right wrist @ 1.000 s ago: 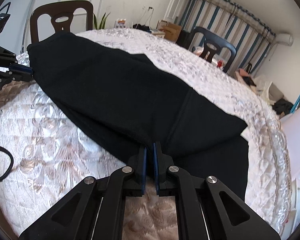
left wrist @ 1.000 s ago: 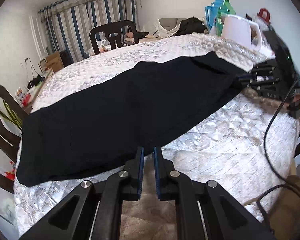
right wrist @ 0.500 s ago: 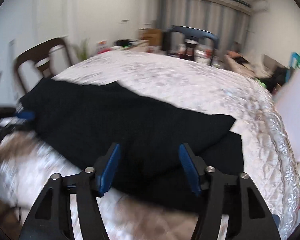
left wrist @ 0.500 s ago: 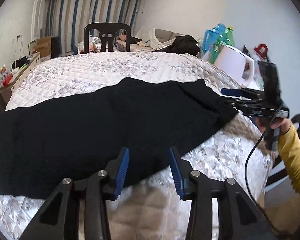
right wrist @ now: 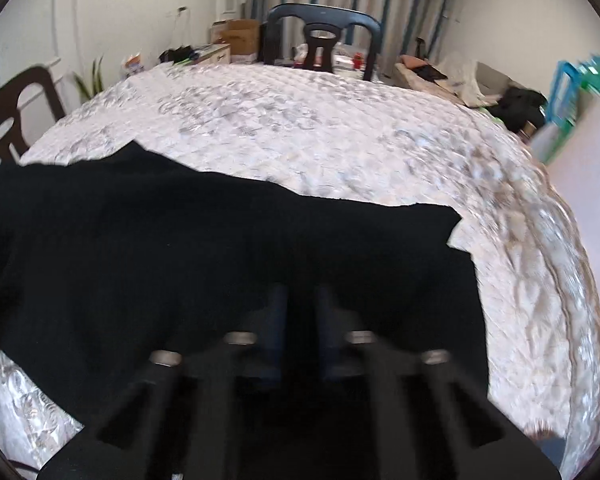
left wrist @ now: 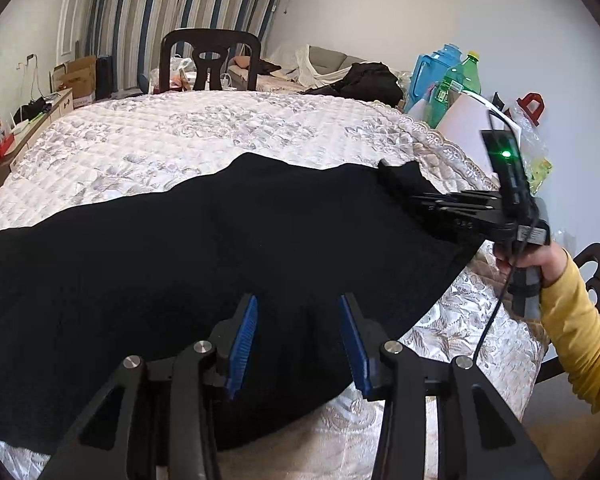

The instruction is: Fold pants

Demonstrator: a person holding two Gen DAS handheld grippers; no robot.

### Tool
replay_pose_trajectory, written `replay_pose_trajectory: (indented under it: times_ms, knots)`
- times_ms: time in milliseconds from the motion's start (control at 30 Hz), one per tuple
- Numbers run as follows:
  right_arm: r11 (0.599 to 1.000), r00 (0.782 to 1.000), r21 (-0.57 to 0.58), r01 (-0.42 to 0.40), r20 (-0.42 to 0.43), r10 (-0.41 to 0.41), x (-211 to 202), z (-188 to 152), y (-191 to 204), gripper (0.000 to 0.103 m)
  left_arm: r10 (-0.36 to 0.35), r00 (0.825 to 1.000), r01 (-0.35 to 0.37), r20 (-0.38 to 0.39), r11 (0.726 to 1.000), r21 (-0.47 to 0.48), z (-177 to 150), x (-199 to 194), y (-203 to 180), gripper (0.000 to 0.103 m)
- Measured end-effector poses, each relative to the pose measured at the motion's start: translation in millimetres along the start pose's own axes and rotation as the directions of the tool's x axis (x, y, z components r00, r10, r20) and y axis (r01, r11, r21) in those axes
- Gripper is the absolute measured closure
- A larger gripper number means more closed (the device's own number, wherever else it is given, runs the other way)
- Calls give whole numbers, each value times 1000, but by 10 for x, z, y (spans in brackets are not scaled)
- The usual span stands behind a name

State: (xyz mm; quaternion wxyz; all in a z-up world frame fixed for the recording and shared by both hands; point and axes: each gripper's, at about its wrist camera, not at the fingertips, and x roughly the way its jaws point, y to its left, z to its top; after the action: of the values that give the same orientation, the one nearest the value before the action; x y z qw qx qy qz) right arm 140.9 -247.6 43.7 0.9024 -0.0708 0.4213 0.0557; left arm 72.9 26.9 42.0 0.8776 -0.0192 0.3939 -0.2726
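Black pants (left wrist: 220,248) lie folded lengthwise across the near side of a quilted white table (left wrist: 220,128). My left gripper (left wrist: 298,316) is open, its blue pads over the pants' near edge, holding nothing. In the left wrist view my right gripper (left wrist: 396,176) reaches over the pants' right end. In the blurred right wrist view the right gripper (right wrist: 302,304) hovers over the pants (right wrist: 180,248) with a narrow gap between its jaws; whether it holds cloth is unclear.
A dark chair (left wrist: 208,60) stands at the table's far side. A white kettle (left wrist: 468,128), a blue jug (left wrist: 432,76) and a green bottle (left wrist: 460,80) stand at the right. Another chair (right wrist: 12,120) stands at the left. A cable (left wrist: 496,320) hangs from the right gripper.
Both grippers let go of the pants' edge and opened. Both moved forward over the cloth. The right gripper's jaws have narrowed again since half a second ago.
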Motion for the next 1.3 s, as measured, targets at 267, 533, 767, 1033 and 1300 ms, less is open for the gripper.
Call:
replay_pose_trajectory:
  times_ms: [267,533,767,1033,1300]
  knots:
    - [979,997,204,-1,69,-13,-443,-335,-424,100,-44,999,44,-19,999,1,119,172,-37,55]
    - [907,997,416,-69,49,54,-488,-758,-648,100,-96,993,95,-67,995,-13,155,316,-82,54]
    - [872,993,476,-116,79,89,-572,-844,-724,100,-130,987,126,-93,991,-50,116,362,-62,53]
    - [818,995,566,-98,77,66,-603,-975,-913,95,-158,981,155,-114,987,-34,131,393,-162,49]
    - [845,986,526,97,66,-154,-917,-920,-977,91,-243,957,240,-159,970,-38,153,464,-306,43]
